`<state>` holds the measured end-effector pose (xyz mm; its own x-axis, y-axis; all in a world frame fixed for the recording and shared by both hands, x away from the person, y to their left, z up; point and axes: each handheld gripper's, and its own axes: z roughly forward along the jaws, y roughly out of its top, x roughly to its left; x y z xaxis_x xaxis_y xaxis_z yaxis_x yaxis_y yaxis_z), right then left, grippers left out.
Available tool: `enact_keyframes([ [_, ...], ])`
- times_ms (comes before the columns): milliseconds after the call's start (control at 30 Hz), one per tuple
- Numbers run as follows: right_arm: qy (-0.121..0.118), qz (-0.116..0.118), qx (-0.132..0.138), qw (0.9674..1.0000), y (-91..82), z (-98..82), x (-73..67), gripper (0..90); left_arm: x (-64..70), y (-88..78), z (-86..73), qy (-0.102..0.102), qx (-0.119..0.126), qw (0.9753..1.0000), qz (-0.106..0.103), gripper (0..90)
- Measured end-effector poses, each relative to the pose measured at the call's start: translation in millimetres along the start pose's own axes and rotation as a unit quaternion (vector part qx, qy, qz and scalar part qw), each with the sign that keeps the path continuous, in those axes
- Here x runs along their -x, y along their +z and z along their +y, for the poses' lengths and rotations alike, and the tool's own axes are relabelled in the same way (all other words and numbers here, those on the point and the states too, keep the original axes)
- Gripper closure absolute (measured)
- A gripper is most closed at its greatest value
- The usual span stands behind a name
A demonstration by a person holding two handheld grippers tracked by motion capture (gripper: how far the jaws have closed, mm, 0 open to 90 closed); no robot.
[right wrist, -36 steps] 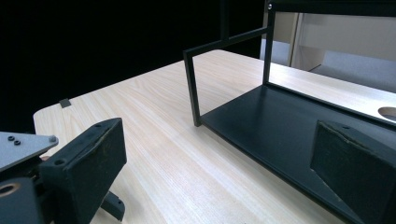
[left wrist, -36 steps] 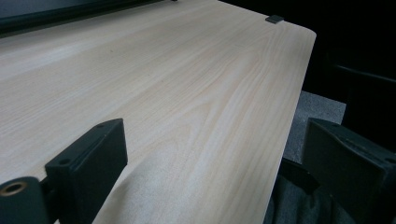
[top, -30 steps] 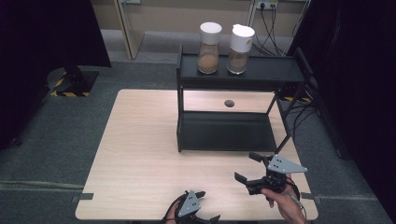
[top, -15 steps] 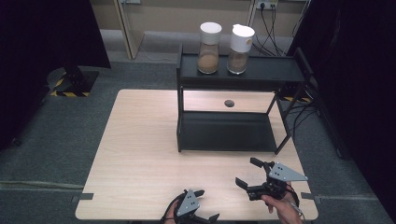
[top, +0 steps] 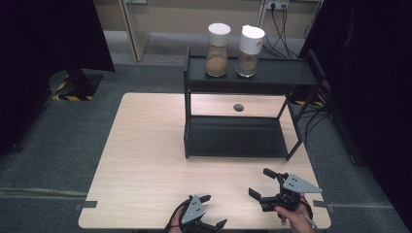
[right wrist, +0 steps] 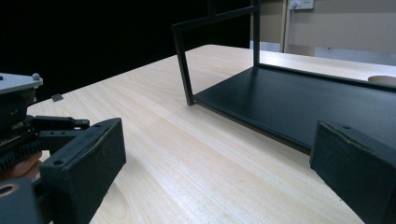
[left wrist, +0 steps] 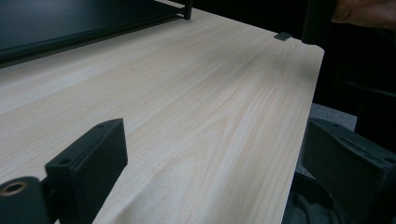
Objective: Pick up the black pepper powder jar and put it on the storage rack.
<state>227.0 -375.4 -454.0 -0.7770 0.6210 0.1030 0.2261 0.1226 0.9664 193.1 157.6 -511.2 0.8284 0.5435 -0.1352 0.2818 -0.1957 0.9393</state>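
Observation:
A black two-tier shelf (top: 243, 145) stands on the light wooden table (top: 145, 160). On its top tier are two clear jars with white lids, the left jar (top: 217, 51) and the right jar (top: 250, 52), both holding brown contents. My left gripper (top: 214, 211) lies at the table's front edge, open and empty; its own view shows the jaws wide apart (left wrist: 219, 158) over bare wood. To the right of it, my right gripper (top: 259, 181) is open and empty too, in front of the shelf. Its jaws (right wrist: 219, 163) frame the shelf's lower tier (right wrist: 303, 102).
A round hole (top: 238, 107) sits in the tabletop behind the shelf. Cables (top: 311, 116) hang by the shelf's right side. The left gripper (right wrist: 28, 126) lies at the left edge of the right gripper view. Grey carpet surrounds the table.
My right gripper has drawn back a little toward the table's front edge, still open. The left gripper has hardly moved.

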Motion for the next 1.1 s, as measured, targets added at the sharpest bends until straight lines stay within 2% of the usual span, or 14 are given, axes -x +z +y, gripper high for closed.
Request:
enact_keyframes([
  [867,0.0,-0.002,0.0,1.0,1.0,-3.6,-0.3,4.1,0.9,-2.9,-1.0,0.001,0.006,1.0,0.003,6.8],
  [1100,0.0,-0.005,0.011,0.9999,1.3,-8.3,1.2,3.8,0.9,-3.2,-1.3,0.001,0.008,1.0,0.005,6.8],
])
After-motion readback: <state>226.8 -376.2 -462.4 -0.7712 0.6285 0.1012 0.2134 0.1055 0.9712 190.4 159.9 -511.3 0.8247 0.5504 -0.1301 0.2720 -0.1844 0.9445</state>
